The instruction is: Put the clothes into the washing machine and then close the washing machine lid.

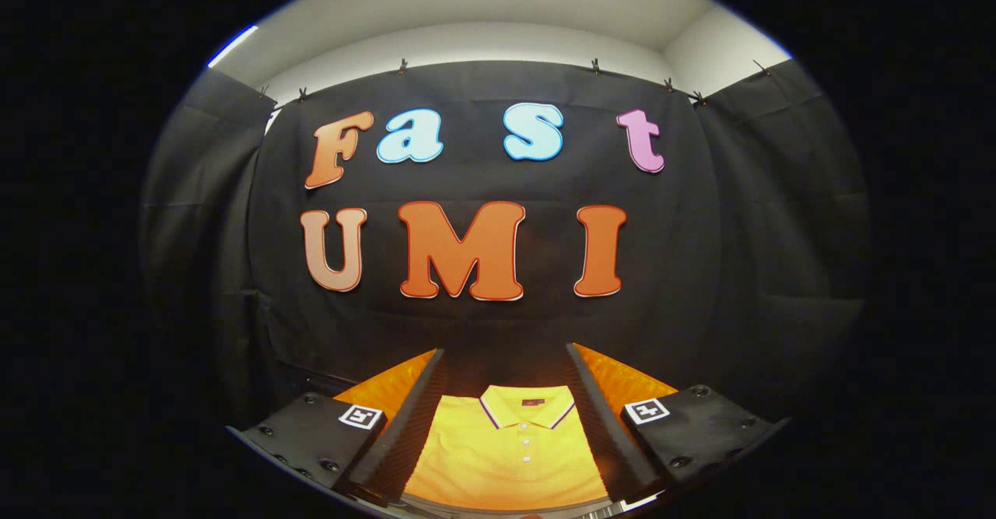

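A yellow polo shirt [506, 449] lies flat below and ahead of me, collar with dark trim and a row of white buttons facing away from me. My gripper [504, 363] is open, its two fingers [405, 418] spread wide on either side of the shirt. Nothing is held between them. The shirt appears in the gap between the fingers, lying apart from them on a surface beneath.
The booth's black cloth wall [762, 270] hangs straight ahead and on both sides, clipped along its top edge. A white ceiling [498, 5] shows above it.
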The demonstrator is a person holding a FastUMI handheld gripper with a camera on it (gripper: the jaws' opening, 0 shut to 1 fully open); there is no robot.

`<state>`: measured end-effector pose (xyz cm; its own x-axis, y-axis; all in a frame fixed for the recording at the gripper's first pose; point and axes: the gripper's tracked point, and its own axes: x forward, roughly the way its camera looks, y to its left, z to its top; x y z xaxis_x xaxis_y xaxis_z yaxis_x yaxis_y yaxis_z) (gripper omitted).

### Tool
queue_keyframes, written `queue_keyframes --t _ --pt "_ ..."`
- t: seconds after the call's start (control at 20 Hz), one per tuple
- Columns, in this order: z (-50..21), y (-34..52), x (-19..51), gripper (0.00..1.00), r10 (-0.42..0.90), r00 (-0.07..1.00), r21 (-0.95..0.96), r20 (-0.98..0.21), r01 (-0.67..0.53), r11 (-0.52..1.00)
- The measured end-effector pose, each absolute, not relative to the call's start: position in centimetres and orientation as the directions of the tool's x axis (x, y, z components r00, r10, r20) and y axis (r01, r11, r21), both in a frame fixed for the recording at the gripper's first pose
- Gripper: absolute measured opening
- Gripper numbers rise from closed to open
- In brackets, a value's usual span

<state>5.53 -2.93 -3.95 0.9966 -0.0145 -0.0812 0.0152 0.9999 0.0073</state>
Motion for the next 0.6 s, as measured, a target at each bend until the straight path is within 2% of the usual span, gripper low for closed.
queue_keyframes --t 0.4,0.6 --pt "-13.2 -5.4 12.9 0.98 -0.016 0.968 0.003 -0.251 0.018 1.000" --pt "-19.9 -6.2 15.3 0.98 0.003 0.915 0.048 -0.404 0.018 0.999"
